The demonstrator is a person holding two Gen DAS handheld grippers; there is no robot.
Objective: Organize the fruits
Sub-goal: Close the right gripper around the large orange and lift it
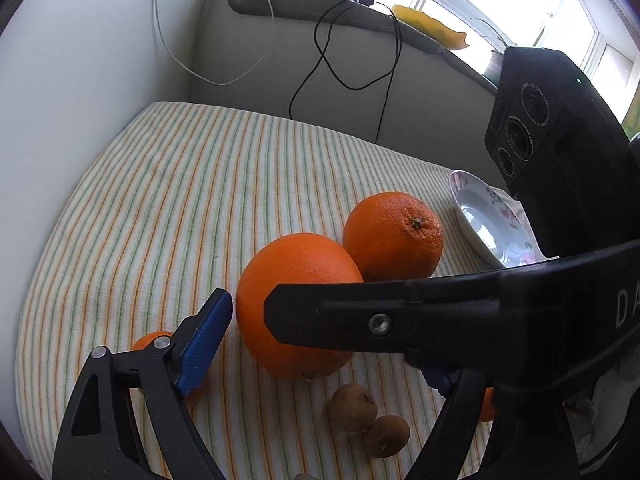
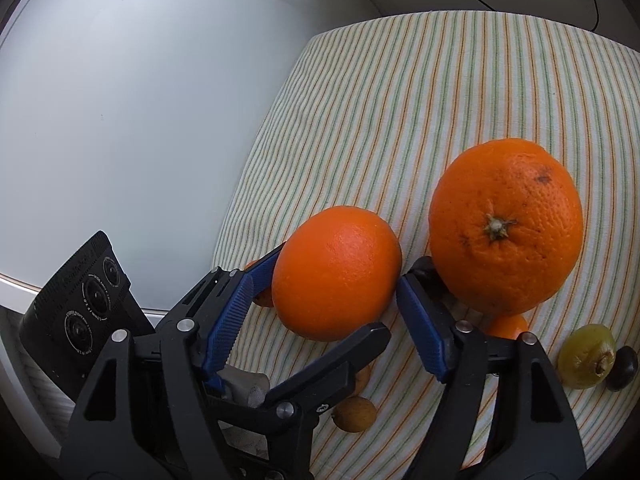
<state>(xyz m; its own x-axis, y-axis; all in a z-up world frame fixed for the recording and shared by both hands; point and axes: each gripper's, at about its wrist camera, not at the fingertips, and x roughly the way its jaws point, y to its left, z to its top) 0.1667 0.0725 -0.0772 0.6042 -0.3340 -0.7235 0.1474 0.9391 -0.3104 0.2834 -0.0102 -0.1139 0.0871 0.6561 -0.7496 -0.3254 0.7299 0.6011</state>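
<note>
Two large oranges lie on the striped cloth. In the right wrist view my right gripper [image 2: 336,280] is open, its blue pads on either side of the nearer orange [image 2: 336,272]; whether they touch it I cannot tell. The second orange [image 2: 506,224] sits just right of it. In the left wrist view my left gripper [image 1: 320,344] is open, low over the cloth, its left pad [image 1: 204,344] beside the same nearer orange [image 1: 296,280]; the right gripper's black finger [image 1: 384,316] crosses in front. The other orange [image 1: 394,236] lies behind.
A flowered white plate [image 1: 492,216] lies at the right of the cloth. Two brown longans [image 1: 368,420], small orange fruits [image 1: 154,338], a green grape [image 2: 586,356] and a dark grape [image 2: 622,368] lie nearby. White walls border the cloth [image 1: 160,200] left and behind.
</note>
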